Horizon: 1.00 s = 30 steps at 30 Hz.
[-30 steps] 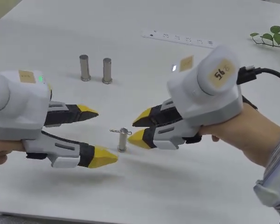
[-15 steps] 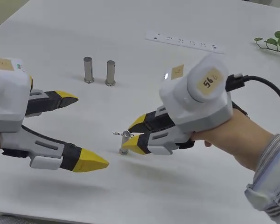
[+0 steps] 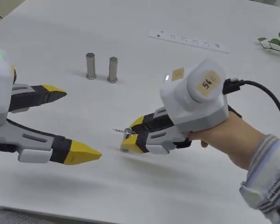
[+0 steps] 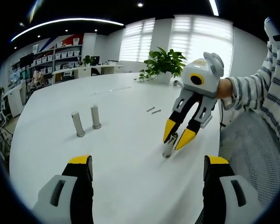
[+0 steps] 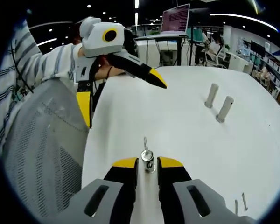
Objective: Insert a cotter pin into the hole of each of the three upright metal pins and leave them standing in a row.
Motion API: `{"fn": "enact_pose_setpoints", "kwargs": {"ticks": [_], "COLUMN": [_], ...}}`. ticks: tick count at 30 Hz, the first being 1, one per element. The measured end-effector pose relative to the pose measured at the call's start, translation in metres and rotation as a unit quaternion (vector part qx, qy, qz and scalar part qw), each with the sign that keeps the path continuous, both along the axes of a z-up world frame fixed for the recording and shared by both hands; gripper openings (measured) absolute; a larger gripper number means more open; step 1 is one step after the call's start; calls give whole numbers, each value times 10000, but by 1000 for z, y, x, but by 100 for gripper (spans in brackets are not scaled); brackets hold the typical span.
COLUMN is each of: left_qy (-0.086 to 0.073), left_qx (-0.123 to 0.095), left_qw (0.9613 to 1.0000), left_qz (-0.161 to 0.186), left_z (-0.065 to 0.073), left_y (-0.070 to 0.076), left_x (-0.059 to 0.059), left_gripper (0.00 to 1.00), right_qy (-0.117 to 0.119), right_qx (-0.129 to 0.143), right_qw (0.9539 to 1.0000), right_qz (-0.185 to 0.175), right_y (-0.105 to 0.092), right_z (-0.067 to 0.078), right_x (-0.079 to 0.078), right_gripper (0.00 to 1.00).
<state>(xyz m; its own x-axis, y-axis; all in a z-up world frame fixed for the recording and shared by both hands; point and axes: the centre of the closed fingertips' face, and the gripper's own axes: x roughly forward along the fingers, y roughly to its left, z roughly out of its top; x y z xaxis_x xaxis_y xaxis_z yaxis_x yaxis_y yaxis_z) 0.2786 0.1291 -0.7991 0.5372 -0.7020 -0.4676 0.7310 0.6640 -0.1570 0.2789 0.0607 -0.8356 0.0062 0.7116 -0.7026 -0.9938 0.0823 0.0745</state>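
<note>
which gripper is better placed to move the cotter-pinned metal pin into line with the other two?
Right. The right gripper has its jaws either side of the short grey metal pin with the thin cotter pin through it. The left gripper hangs open, well off to the side.

The white table (image 3: pixel 177 186) bears a left metal pin (image 3: pixel 90 66) upright just beside a second metal pin (image 3: pixel 113 69), a nearer third pin (image 5: pixel 148 161) crossed by a cotter pin (image 5: pixel 145 142), a power strip (image 3: pixel 189 41) and loose cotter pins (image 4: pixel 150 109).

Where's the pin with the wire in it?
Head view: the metal pin stands between the right gripper's jaws, nearer than the two bare metal pins.
</note>
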Motion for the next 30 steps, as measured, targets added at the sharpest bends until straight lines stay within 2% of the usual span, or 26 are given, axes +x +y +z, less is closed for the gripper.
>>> {"fn": "enact_pose_setpoints", "kwargs": {"ticks": [3, 5, 9, 15, 19, 20, 21, 23, 27, 30], "left_qy": [36, 48, 84, 148, 223, 216, 210, 130, 130, 143], "left_qx": [18, 15, 2, -24, -1, -36, -161, -285, -333, -336], "left_qw": [10000, 9999, 9995, 9992, 9989, 9989, 9986, 9985, 9982, 9981], "left_qz": [80, 124, 311, 367, 407, 421, 458, 453, 484, 502], "left_z": [-2, -3, -7, -9, -16, -17, -15, -10, -9, -11], "left_y": [4, 7, 15, 15, 23, 24, 24, 22, 23, 24], "left_x": [-2, -3, -5, -10, -7, -6, -5, -3, -2, 0], "left_gripper": [99, 99, 99, 99, 99, 99, 99, 99, 99, 99], "right_qy": [-11, 110, 47, 51, -38, -78, -134, -159, -240, -171], "right_qx": [1, -25, 19, 32, -20, -26, -2, 43, 65, 136], "right_qw": [10000, 9999, 10000, 10000, 10000, 10000, 9999, 9999, 9997, 9998], "right_qz": [36, 47, 77, -13, 22, 14, -24, -15, 29, 1], "right_y": [1, 1, 2, 1, 1, 1, 1, 3, 8, 12], "right_z": [-1, -3, -4, -2, -2, -2, -1, 2, 4, 5], "right_x": [1, -1, 0, 7, 13, 15, 18, 23, 30, 34], "right_gripper": [16, 15, 12, 11, 11, 10, 10, 10, 10, 10]}}
